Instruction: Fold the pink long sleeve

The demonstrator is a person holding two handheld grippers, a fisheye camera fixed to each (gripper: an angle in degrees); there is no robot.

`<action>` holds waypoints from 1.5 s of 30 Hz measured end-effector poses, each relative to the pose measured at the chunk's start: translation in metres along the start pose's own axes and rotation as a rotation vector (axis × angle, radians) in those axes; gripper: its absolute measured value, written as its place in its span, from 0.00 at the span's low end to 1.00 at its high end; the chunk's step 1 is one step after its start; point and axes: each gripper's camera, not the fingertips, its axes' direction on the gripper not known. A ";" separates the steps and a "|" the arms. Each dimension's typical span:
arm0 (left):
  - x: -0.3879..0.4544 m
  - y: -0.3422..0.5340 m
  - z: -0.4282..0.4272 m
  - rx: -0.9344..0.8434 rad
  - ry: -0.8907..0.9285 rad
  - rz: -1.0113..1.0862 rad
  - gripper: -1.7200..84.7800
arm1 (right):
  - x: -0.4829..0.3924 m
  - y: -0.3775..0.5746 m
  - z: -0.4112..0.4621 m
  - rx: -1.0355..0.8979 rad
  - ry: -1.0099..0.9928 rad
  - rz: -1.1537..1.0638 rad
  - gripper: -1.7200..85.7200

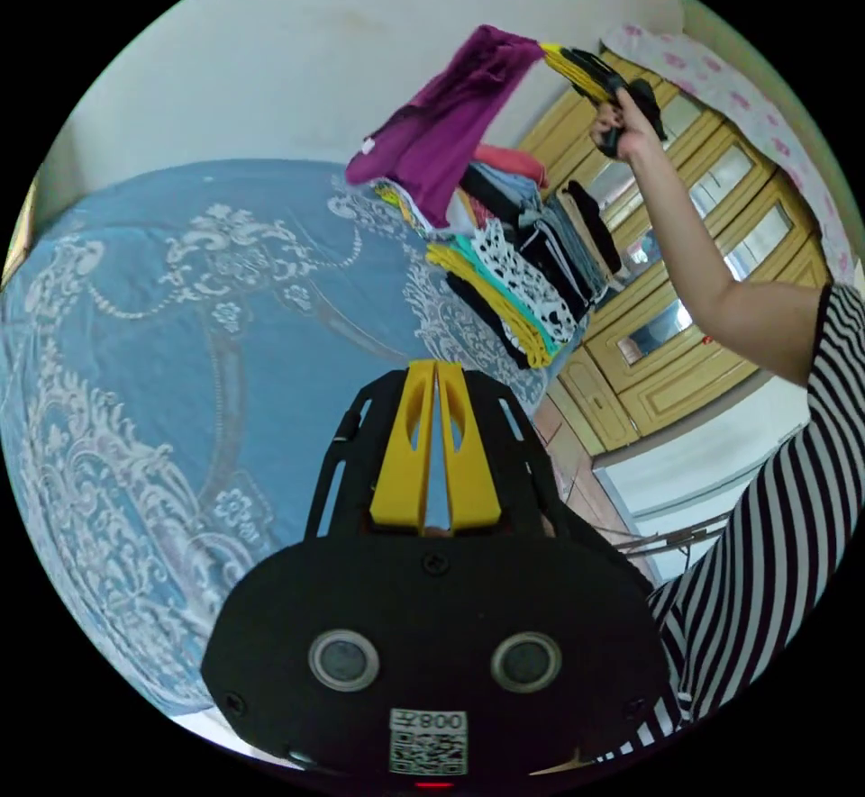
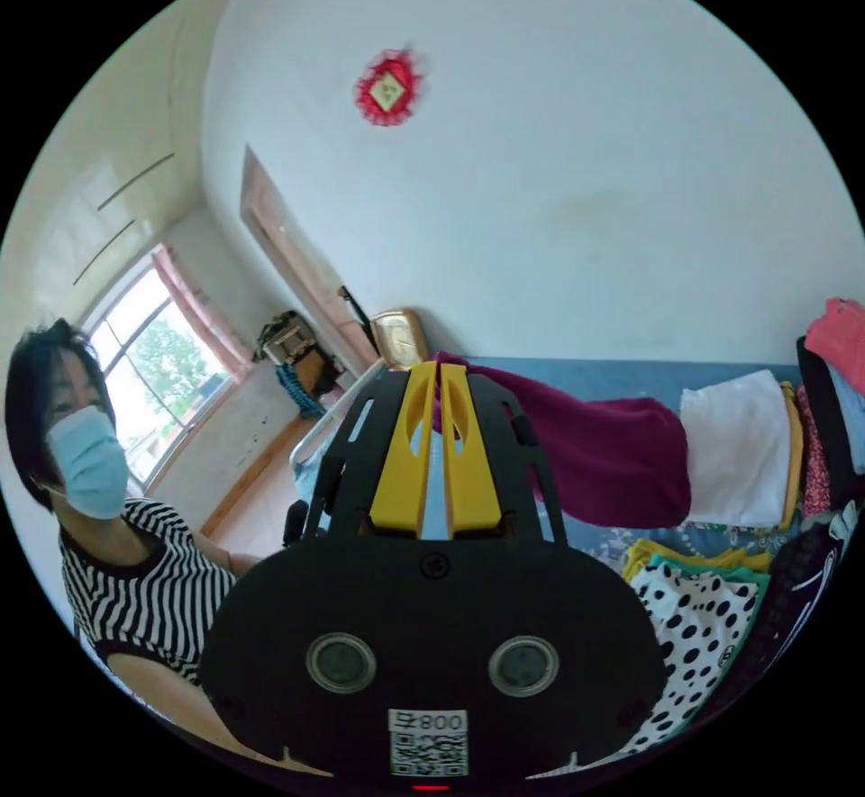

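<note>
Left gripper view: the left claw (image 1: 436, 366) points over a bed (image 1: 180, 320) spread with a blue, white-patterned cover; its yellow jaws stand close together with only a thin slit between them and nothing gripped. Beyond it, on the far part of the bed, lies a stack of folded clothes (image 1: 523, 284) in yellow, teal, black-and-white spots and dark stripes. Above the stack, the right claw (image 1: 554, 54), held in a person's hand (image 1: 626, 126), is raised high and pinches the pink long sleeve (image 1: 450, 117), a magenta garment that hangs down from the jaws with its lower edge near the top of the stack. The person's bare arm and striped sleeve (image 1: 793, 491) run along the side of the view, in front of a yellow wooden cabinet (image 1: 685, 293) with glass panels. Right gripper view: the right claw (image 2: 438, 369) has its jaws drawn nearly together on an edge of the pink long sleeve (image 2: 604, 455), which trails away from the tips toward the folded clothes (image 2: 721, 599), in front of a white folded piece (image 2: 743, 446). A person in a striped top (image 2: 135, 590) stands beside a window (image 2: 162, 365); a red ornament (image 2: 389, 87) hangs on the white wall.
</note>
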 end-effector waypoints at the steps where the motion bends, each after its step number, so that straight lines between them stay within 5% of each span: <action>1: 0.003 0.000 -0.016 0.022 -0.005 -0.004 0.03 | -0.029 0.007 -0.006 0.009 -0.049 -0.018 0.02; 9: 0.068 0.025 -0.209 0.218 -0.100 -0.065 0.12 | -0.195 0.070 0.004 -0.061 -0.244 -0.058 0.02; 23: 0.215 0.075 -0.357 0.240 -0.029 -0.041 0.17 | -0.463 0.187 0.008 -0.124 -0.428 -0.258 0.02; 40: 0.406 0.056 -0.468 0.229 -0.186 0.184 0.16 | -0.565 0.291 -0.035 -0.059 -0.454 -0.276 0.02; 45: 0.441 0.038 -0.497 0.229 -0.262 0.178 0.05 | -0.571 0.314 -0.046 -0.059 -0.417 -0.276 0.02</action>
